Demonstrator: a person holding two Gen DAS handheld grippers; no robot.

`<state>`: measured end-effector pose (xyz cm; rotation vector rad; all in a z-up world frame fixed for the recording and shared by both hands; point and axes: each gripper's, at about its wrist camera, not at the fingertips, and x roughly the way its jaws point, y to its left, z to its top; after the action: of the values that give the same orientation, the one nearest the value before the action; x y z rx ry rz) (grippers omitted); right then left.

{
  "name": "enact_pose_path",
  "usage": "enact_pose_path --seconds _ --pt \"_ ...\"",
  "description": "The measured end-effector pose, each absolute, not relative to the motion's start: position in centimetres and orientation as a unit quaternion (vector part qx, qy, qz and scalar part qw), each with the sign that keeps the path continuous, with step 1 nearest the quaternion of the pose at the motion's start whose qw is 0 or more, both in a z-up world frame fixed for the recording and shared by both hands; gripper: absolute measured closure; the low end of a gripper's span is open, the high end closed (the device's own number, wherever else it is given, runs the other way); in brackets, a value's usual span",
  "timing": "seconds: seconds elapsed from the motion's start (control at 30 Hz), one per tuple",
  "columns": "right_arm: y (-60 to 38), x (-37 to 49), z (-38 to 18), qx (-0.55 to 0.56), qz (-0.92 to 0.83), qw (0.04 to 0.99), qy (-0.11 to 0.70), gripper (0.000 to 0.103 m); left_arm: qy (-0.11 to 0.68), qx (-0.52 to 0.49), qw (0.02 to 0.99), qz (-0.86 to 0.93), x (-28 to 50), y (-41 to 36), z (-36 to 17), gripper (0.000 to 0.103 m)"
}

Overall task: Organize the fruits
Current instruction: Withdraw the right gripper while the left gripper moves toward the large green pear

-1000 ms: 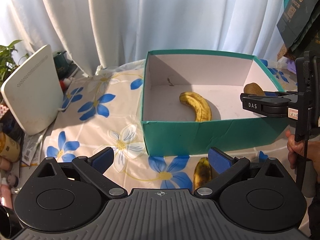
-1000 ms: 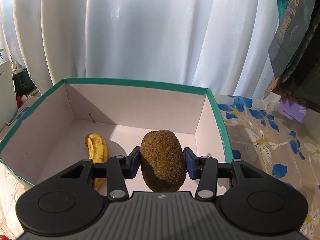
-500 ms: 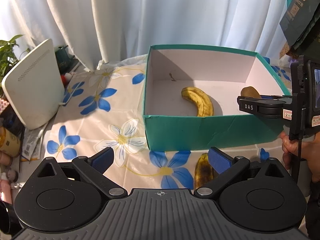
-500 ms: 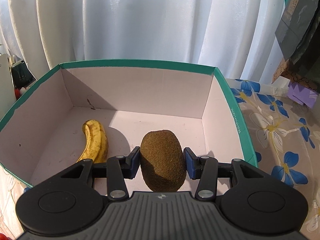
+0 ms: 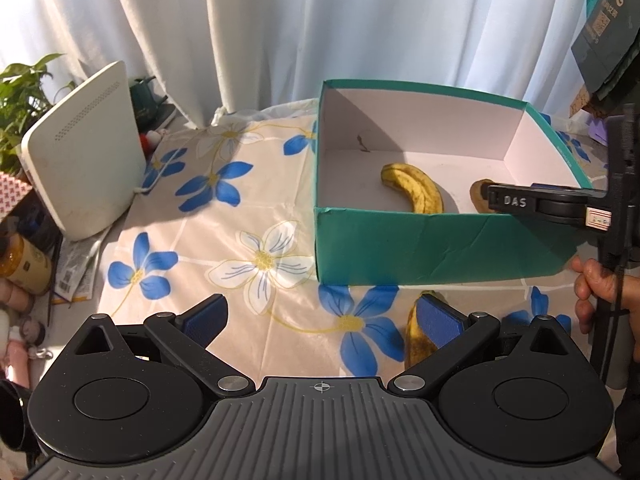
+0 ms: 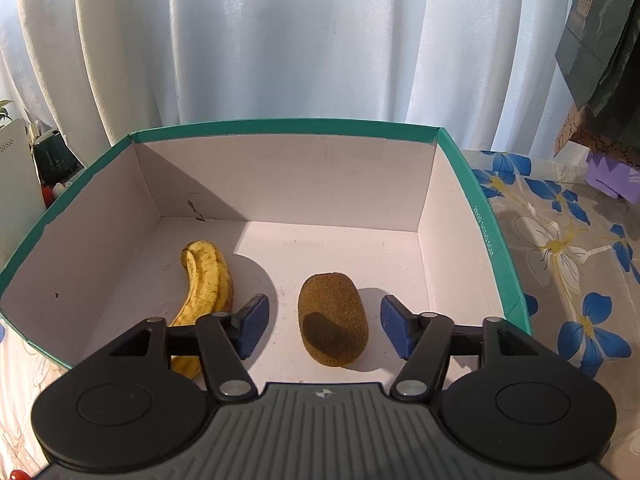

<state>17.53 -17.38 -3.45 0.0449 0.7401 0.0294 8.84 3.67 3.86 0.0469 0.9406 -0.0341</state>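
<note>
Teal box (image 6: 484,216), white inside, sits on a floral tablecloth (image 5: 224,216) in front of white curtains (image 6: 280,40). Left of the box: a white router-like device (image 5: 84,152) standing up, a potted plant (image 5: 20,96) behind it, a jar (image 5: 22,264) and papers nearer the camera. Right of the box: a dark paper bag (image 6: 596,40) hanging, a purple item (image 6: 612,176) on the cloth.

Inside the box: a banana (image 6: 208,292) on the floor toward the left wall, a kiwi (image 6: 332,320) to its right, apart from it, lying on the floor near the front wall. A second banana (image 5: 416,336) lies outside on the cloth, just in front of the box's front wall, partly hidden by the left gripper's right pad.

Right gripper (image 6: 324,328) reaches over the front wall into the box, jaws spread wide on either side of the kiwi, pads clear of it with gaps both sides, holding nothing. Its left pad is just beside the banana in the box.

Left gripper (image 5: 320,320) is in front of the box over the cloth, jaws wide apart, nothing between them. Right hand (image 5: 600,292) grips the right gripper's handle, seen at the right edge of the left view.
</note>
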Motion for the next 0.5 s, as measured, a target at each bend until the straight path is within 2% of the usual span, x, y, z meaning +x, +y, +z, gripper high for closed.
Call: enact_pose_path --seconds 0.07,0.17,0.3,0.5 --pt "-17.2 15.9 -2.0 0.016 0.016 0.945 0.325 0.036 0.458 0.015 0.889 -0.011 8.7 4.5 3.5 0.0" --pt "-17.1 12.3 0.9 0.011 0.015 0.961 0.275 0.021 0.459 0.007 0.888 -0.017 8.2 5.6 3.2 0.0" --pt "-16.6 6.2 3.2 -0.001 0.027 0.966 0.256 0.013 0.449 0.02 0.893 -0.037 7.0 6.0 2.9 0.0" --pt "-16.3 -0.5 3.2 0.002 0.008 0.967 0.253 0.01 0.465 0.085 0.877 -0.088 4.6 4.2 1.2 0.0"
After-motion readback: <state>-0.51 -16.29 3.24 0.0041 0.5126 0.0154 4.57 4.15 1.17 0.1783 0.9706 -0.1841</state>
